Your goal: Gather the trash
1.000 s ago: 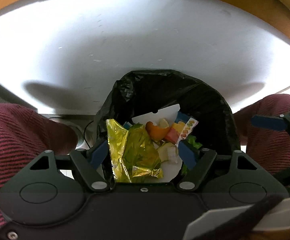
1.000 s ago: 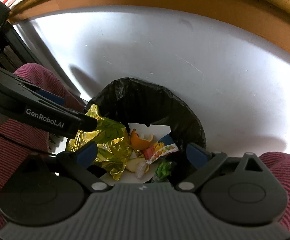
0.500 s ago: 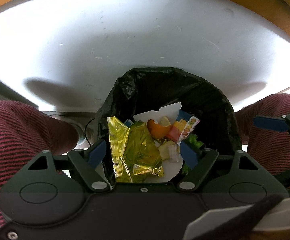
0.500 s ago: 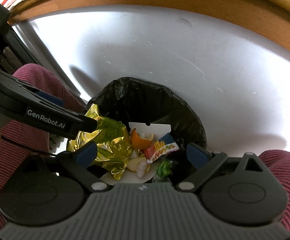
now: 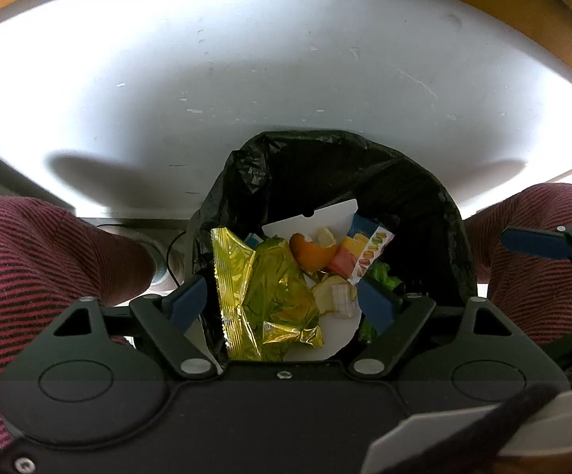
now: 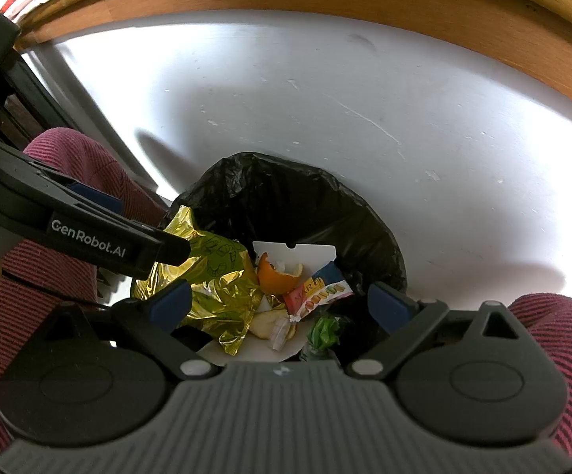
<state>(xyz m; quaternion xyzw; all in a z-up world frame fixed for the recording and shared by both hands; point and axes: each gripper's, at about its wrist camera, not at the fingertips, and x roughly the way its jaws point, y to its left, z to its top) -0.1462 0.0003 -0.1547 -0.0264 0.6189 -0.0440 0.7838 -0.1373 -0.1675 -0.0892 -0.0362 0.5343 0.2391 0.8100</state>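
A white bench (image 5: 246, 79) with a wooden edge (image 6: 325, 4) curves overhead; its pale face is scuffed and flecked. Below it stands a bin lined with a black bag (image 5: 404, 197), set between the person's knees in red-and-black striped trousers (image 5: 29, 245).

The trash lies inside the bag: a crumpled gold foil wrapper (image 5: 270, 296) at the left, part of it riding up over the bag's left rim; an orange peel (image 5: 311, 254) beside it; a macaron-printed sweet wrapper (image 5: 369, 252); pale fruit peelings (image 5: 333, 294); a green scrap (image 6: 325, 330); all on white card (image 5: 317, 217).

The left claw (image 5: 286, 300) hangs over the bin, its jaws opening, clear of the foil wrapper, which shows between them. The right claw (image 6: 282, 304) stands released above the same heap, gripping nothing. In the right wrist view the left claw's black finger (image 6: 120, 245) crosses in front of the foil.
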